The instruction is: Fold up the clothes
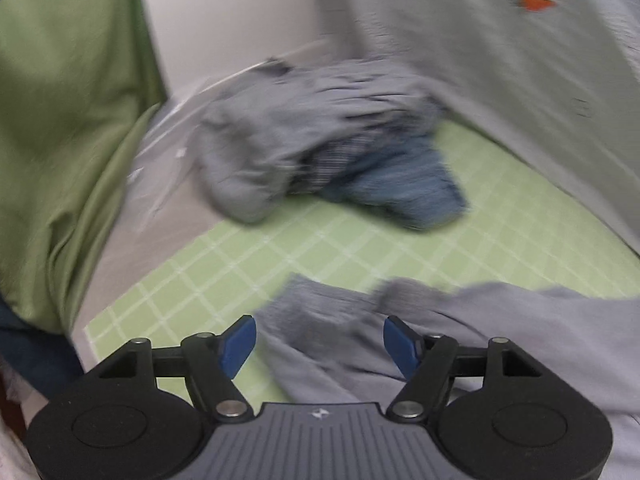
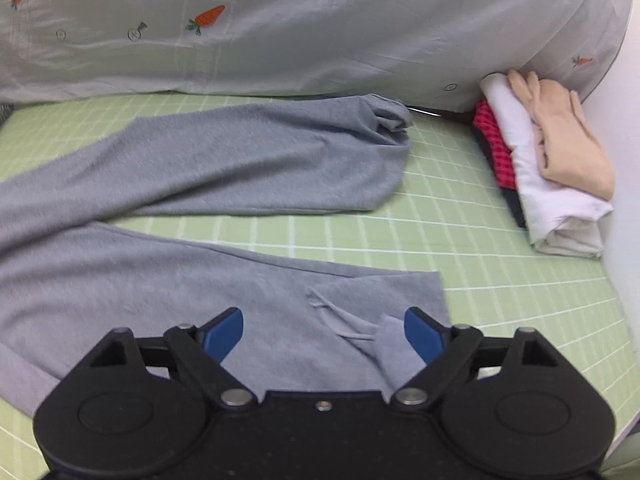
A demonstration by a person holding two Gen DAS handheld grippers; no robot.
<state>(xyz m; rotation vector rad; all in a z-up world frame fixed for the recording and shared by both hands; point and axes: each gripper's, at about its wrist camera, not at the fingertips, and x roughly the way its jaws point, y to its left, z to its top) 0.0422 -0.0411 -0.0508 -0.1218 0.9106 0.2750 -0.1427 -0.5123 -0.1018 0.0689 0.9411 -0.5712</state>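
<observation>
The right gripper [image 2: 323, 334] sits closest to its camera, its blue pads [image 2: 224, 334] spread wide above the near edge of the grey trousers [image 2: 208, 168]; no cloth is pinched, though a small flap of the fabric and a thin drawstring lie between the pads. The trousers are spread flat on the green checked mat [image 2: 500, 264], two long legs running off toward the left, where they are cut off by the frame edge. The far leg ends in a crumpled cuff near the back.

The left gripper [image 1: 319, 344] is likewise spread apart, its pads [image 1: 240, 344] hanging over a bunched grey end of the same garment, touching nothing that can be made out. This view is heavily smeared, so the fabric's folds there are hard to read.

Beyond the trousers in the left view lies a heap of clothes [image 1: 320, 140], grey and blue-striped, too blurred to separate into pieces; clear plastic seems to lie under its far side. A green cloth [image 1: 68, 120] hangs at the left.

In the right view a folded stack [image 2: 548, 168] sits at the mat's right edge: beige on top, white below, red and dark layers mostly hidden underneath. A pale carrot-print fabric [image 2: 320, 32] rises behind everything, covering whatever is behind it.
</observation>
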